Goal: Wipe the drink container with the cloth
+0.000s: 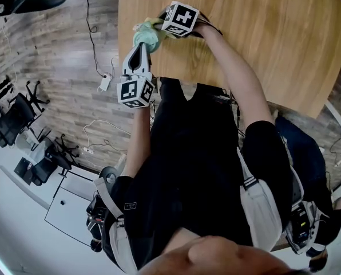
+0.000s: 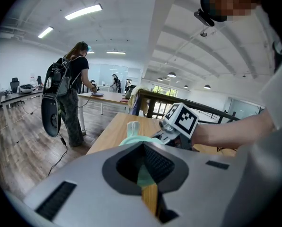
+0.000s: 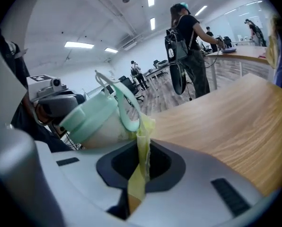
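"What's carrying everything?"
"A light, wood-grained desk (image 1: 262,44), standing on a grey plank floor (image 1: 62,56)."
"And on it?"
"The drink container (image 1: 145,36) is tilted over the desk's near left corner. I can't tell whether it touches the wood. A cable (image 1: 93,27) lies on the floor."

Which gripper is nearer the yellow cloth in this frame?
Right. The right gripper is shut on the cloth, pinching it right beside the drink container. The left gripper clamps the drink container from the opposite side, not touching the cloth.
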